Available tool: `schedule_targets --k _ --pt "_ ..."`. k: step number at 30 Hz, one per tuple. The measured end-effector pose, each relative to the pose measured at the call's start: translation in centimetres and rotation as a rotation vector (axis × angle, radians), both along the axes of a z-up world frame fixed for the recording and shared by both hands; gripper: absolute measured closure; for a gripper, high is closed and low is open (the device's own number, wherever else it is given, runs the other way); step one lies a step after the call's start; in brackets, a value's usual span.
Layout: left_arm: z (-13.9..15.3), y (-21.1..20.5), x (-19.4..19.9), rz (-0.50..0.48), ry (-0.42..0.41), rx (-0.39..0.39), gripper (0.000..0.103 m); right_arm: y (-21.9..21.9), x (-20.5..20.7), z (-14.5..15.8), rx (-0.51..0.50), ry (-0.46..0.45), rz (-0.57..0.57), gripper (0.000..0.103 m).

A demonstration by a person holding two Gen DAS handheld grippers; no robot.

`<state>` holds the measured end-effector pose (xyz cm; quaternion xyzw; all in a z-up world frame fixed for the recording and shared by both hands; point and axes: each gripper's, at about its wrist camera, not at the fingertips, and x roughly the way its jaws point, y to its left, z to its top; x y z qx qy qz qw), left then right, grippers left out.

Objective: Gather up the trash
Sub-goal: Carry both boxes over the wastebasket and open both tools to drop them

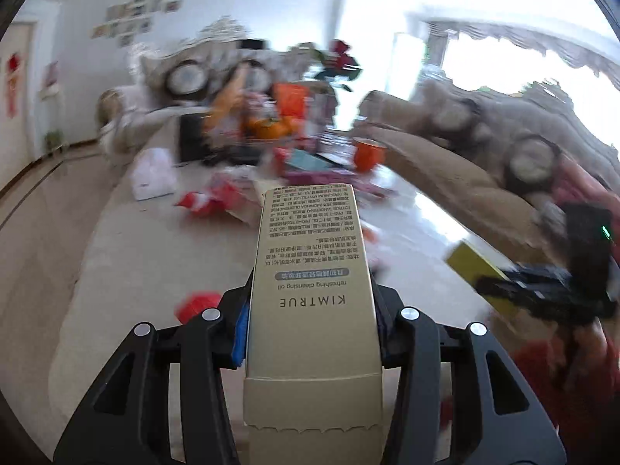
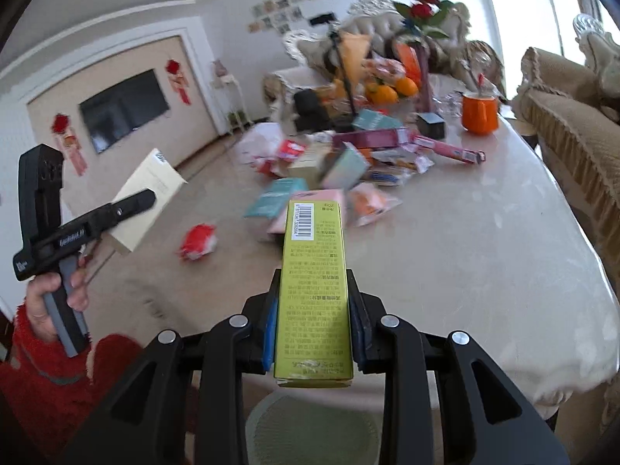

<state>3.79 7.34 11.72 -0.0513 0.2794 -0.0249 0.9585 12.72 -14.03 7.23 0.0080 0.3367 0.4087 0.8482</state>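
My left gripper (image 1: 312, 310) is shut on a long beige KIMTRUE carton (image 1: 310, 263), held above the marble table (image 1: 135, 263). It also shows at the left of the right wrist view, where the left gripper (image 2: 149, 197) holds the beige carton (image 2: 145, 201) in the air. My right gripper (image 2: 313, 302) is shut on a yellow-green carton (image 2: 314, 279) over the near table edge; that carton (image 1: 471, 267) and the right gripper (image 1: 486, 285) appear at the right of the left wrist view. A pile of boxes and wrappers (image 2: 341, 170) lies mid-table.
A red wrapper (image 2: 197, 242) lies alone on the table. An orange cup (image 2: 479, 112), a fruit bowl with oranges (image 2: 391, 89) and a vase of roses (image 2: 424, 7) stand at the far end. A sofa (image 2: 573, 135) runs along the right side. A round mesh bin (image 2: 310, 430) sits below my right gripper.
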Motion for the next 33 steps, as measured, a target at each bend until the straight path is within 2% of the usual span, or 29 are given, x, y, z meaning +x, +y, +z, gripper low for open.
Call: schedule_targets --k 2,4,6,9,12,14,17,21,22,23,24,25,26,27,31,33 --pt "-1.2 -2.1 -2.4 -0.076 0.032 -0.029 0.056 -0.6 -2.3 -1.0 0.004 0.056 0.029 0.075" --pt "-3.6 -4.0 -3.9 -0.146 0.107 -0.072 0.056 -1.0 -3.9 -2.6 -0.011 0.122 0.044 0.075" --pt "-6.9 -5.9 -4.9 -0.194 0.207 -0.071 0.056 -1.2 -5.4 -5.2 -0.07 0.191 0.03 0.075" --pt "-13.8 -8.2 -5.0 -0.223 0.412 -0.093 0.056 -1.4 -6.1 -10.3 -0.158 0.306 -0.012 0.075" --pt "-19.8 -9.5 -3.8 -0.242 0.557 -0.114 0.056 -1.1 -5.8 -15.3 -0.236 0.397 -0.043 0.075" --pt "-23.2 -10.2 -2.2 -0.247 0.619 -0.103 0.056 -0.6 -5.4 -18.1 -0.279 0.439 -0.051 0.075" --pt "-26.6 -10.6 -0.3 -0.226 0.678 -0.067 0.056 0.7 -5.0 -21.1 -0.352 0.456 -0.053 0.075" --pt "-28.8 -10.4 1.1 -0.192 0.724 -0.094 0.052 1.9 -4.8 -23.2 -0.399 0.461 -0.049 0.075" --pt "-29.1 -10.3 1.4 -0.182 0.724 -0.107 0.038 2.3 -4.5 -23.7 -0.419 0.453 -0.05 0.074" --pt "-29.0 -10.2 1.3 -0.172 0.717 -0.117 0.03 2.5 -4.4 -23.9 -0.437 0.447 -0.055 0.072" --pt "-29.2 -9.8 1.4 -0.144 0.705 -0.122 0.018 2.6 -4.4 -24.0 -0.452 0.441 -0.066 0.063" --pt "-29.3 -9.6 1.5 -0.123 0.693 -0.108 0.013 2.5 -4.2 -24.1 -0.463 0.434 -0.088 0.056" --pt "-29.4 -9.2 1.4 -0.107 0.673 -0.092 0.011 2.1 -3.9 -24.2 -0.47 0.426 -0.118 0.039" --pt "-29.5 -9.1 1.1 -0.101 0.663 -0.093 0.008 1.6 -3.7 -24.2 -0.466 0.426 -0.13 0.03" --pt "-30.5 -7.1 0.4 -0.054 0.661 -0.174 0.008 0.8 -3.4 -24.7 -0.457 0.448 -0.152 0.03" --pt "-31.1 -6.8 0.1 -0.044 0.675 -0.184 0.008 1.1 -3.5 -24.8 -0.466 0.442 -0.151 0.03"
